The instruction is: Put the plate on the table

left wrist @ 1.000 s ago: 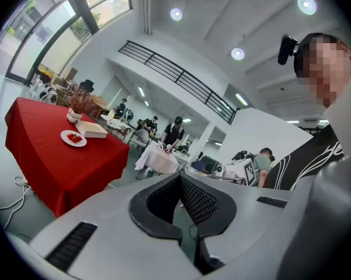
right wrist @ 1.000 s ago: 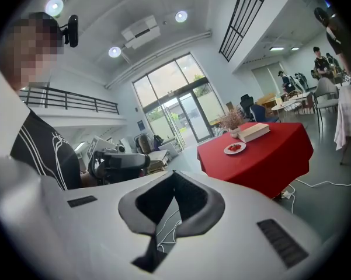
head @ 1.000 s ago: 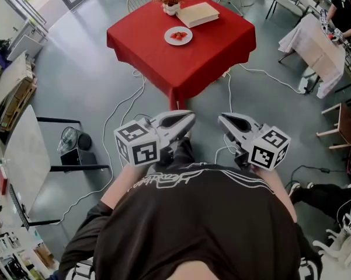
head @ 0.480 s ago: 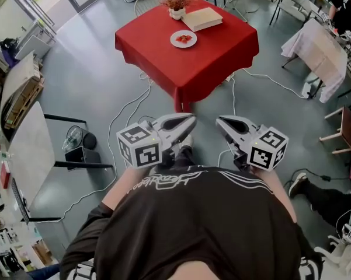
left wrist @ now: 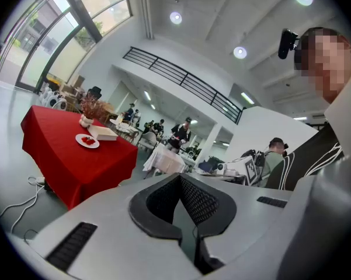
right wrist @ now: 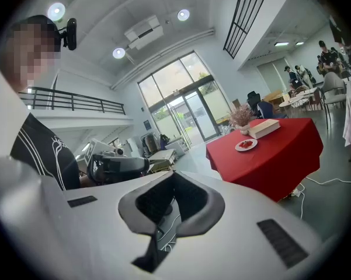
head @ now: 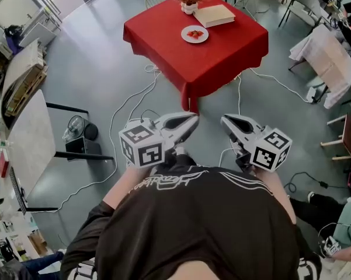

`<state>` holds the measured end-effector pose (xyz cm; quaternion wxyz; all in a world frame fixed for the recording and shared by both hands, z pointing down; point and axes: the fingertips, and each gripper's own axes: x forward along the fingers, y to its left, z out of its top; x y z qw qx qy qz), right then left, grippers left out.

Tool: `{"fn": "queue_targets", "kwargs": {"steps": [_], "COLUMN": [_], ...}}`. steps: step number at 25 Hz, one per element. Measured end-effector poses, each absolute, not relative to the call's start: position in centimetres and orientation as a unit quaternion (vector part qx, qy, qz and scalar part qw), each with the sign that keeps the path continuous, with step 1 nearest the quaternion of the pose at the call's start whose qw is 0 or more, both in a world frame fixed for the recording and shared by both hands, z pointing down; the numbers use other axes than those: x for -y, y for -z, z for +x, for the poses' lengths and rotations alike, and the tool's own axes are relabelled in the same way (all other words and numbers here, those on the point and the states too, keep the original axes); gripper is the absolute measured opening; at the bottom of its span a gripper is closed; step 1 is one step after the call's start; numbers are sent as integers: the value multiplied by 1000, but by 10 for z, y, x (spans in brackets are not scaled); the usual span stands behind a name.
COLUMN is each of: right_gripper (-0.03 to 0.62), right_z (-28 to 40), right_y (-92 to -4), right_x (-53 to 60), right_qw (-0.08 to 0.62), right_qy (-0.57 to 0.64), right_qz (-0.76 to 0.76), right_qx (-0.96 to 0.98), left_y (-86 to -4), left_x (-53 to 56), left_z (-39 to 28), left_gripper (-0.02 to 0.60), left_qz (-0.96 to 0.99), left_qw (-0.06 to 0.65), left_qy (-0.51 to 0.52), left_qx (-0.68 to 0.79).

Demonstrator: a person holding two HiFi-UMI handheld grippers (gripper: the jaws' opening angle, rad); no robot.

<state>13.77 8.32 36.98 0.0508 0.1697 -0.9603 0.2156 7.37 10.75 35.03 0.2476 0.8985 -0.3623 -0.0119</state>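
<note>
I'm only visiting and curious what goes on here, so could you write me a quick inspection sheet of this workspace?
Surface: red-clothed table, some way ahead of the person.
Job's things: white plate with red food, resting on that table.
Clutter: book and vase of dried flowers behind the plate.
Grippers: left claw and right claw both shut, empty, held near the chest.
Cables: white cables across the grey floor.
Surroundings: fan at left, white-draped table at right.

book (head: 214,15), flower pot (head: 188,7), floor fan (head: 76,126)
</note>
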Motion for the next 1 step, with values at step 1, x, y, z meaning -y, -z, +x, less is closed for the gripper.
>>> {"fn": "queue_targets", "kwargs": {"steps": [1], "right_gripper": [8], "right_z": [135], "right_y": [-372], "right_x": [-83], "right_qw": [52], "right_qy": [-216], "right_qz": [170], "right_qx": [960], "left_y": [-352], "left_x": [-107], "left_z": [72], "left_gripper": [6], "left_qz": [899], "left_qw": [247], "left_qy": [11], "left_qx": [363]}}
